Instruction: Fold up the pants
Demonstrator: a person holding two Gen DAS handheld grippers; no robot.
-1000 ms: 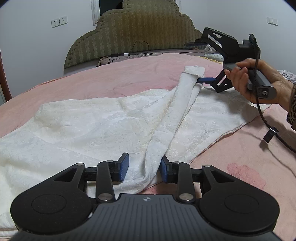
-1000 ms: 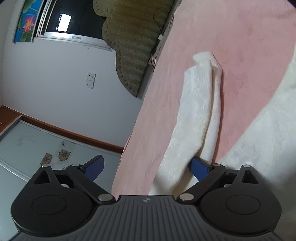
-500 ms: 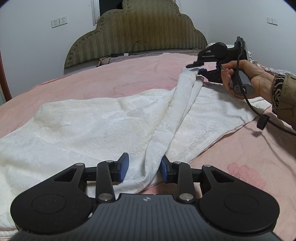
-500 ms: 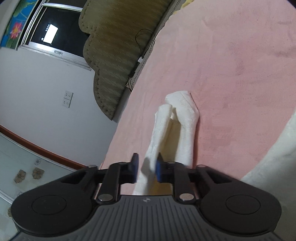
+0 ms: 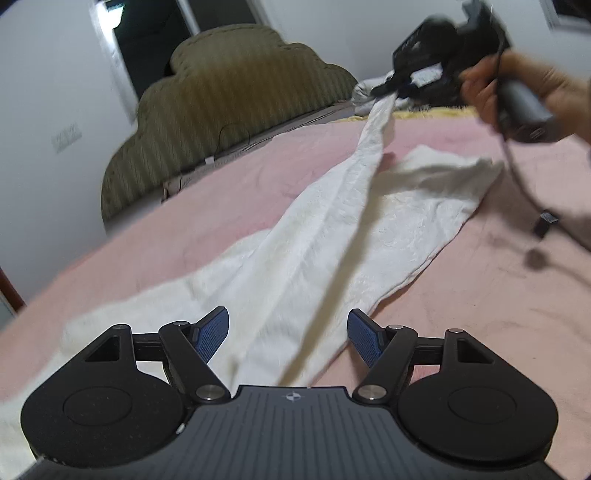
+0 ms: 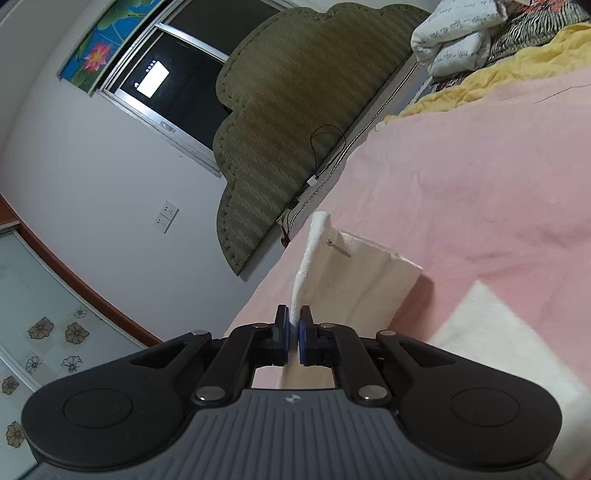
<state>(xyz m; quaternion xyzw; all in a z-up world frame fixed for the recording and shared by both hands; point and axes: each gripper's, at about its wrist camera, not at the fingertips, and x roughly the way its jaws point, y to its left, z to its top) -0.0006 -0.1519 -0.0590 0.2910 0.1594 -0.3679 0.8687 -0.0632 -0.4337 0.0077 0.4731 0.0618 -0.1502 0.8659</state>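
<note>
Olive headboard (image 6: 295,110) behind pink bedspread (image 6: 480,184).

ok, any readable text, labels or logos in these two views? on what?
No legible words or numbers.
Small emblem, no letters, on the left gripper housing and the right gripper housing.
Dark writing on the white bedding by the headboard: too blurred to read.
White pants: no label visible.

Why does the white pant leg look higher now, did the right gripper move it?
Yes. The right gripper lifted the pants leg end up off the pink bed, toward the headboard.
</note>
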